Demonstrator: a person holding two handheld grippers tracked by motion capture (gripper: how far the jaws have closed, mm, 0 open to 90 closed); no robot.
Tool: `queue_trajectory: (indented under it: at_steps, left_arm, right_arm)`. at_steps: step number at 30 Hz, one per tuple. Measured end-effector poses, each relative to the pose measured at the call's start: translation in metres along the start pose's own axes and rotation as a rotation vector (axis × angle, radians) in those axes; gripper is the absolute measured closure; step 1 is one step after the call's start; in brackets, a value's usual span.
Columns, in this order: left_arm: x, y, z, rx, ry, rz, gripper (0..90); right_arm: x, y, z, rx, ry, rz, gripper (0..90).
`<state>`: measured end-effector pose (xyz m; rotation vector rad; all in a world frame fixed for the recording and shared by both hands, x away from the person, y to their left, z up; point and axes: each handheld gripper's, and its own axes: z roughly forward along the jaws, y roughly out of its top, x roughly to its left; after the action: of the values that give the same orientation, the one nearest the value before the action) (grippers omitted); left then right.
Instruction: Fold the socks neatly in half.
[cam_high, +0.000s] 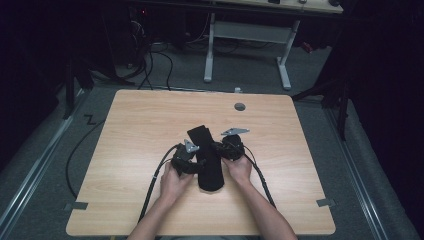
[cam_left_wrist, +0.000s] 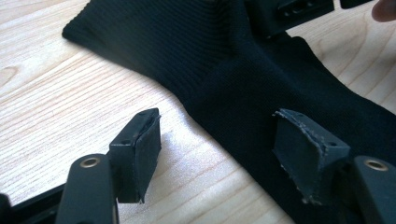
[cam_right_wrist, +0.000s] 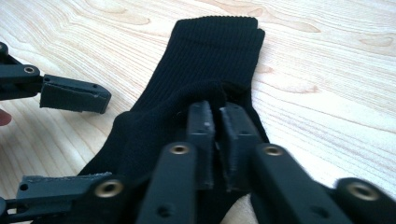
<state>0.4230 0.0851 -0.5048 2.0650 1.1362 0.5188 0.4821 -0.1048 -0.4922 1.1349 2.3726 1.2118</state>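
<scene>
Presently catalogued:
- Black sock (cam_high: 207, 159): lies flat at the middle of the wooden table (cam_high: 130, 130), ribbed cuff toward 12 o'clock, toe end toward 6.
- Left gripper (cam_left_wrist: 219, 154): at the sock's 9 o'clock side, jaws spread wide; one pad over bare wood, the other over the fabric.
- Right gripper (cam_right_wrist: 218, 122): at the sock's 3 o'clock side, jaws pressed together, pinching a small raised fold of sock.
</scene>
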Motion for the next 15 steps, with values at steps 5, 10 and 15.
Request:
queue_trajectory:
  at_steps: [5, 10, 15]
  left_arm:
    - [0.0, -0.003, 0.0, -0.019, 0.0, 0.002, 32.6]
    - [0.0, -0.003, 0.0, -0.023, 0.0, 0.002, 32.6]
    - [-0.001, -0.003, 0.0, -0.026, 0.003, 0.0, 32.6]
  right_arm:
    - [-0.001, 0.0, -0.004, -0.003, 0.001, -0.016, 89.2]
    - [0.001, 0.002, -0.019, -0.018, -0.016, -0.036, 89.4]
    - [0.0, 0.002, -0.032, 0.002, -0.058, -0.042, 89.3]
